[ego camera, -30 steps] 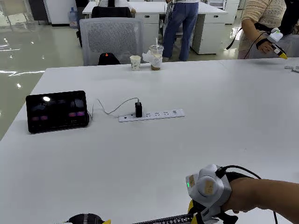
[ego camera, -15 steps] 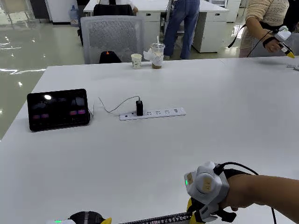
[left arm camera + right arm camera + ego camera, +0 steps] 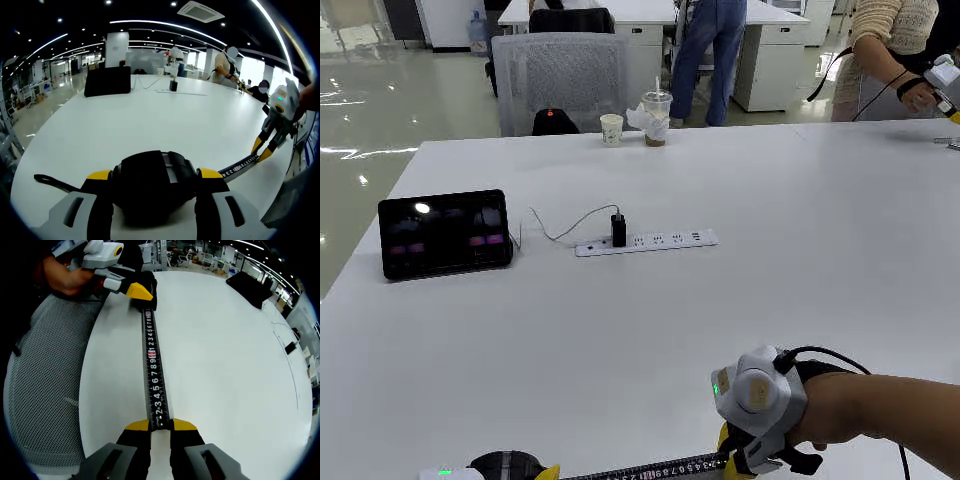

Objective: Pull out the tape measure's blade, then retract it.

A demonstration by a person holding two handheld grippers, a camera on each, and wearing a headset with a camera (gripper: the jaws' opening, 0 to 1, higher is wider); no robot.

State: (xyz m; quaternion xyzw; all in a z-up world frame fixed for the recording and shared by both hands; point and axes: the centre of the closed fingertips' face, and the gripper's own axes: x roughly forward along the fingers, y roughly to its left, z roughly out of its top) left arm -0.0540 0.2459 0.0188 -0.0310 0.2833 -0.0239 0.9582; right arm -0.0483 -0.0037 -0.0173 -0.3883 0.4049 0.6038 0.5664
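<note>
**Blade out, held between the two grippers**

The white table point(image 3: 620, 330) carries the whole job along its near edge. Against the pictures of a moment ago, the stretch between the two grippers looks much the same, or a touch shorter. The view has shifted as well, so I cannot be sure. I judge the pull-out done and the retraction about to begin, or barely begun.

The left gripper point(image 3: 154, 176) is clamped around the black tape measure case point(image 3: 152, 192), with one yellow-tipped jaw on each side. The blade point(image 3: 152, 365) runs straight from the case, low over the table, to the right gripper point(image 3: 161, 425). That gripper's jaws are closed on the blade's end, pinching it by the lowest numbers.
</note>
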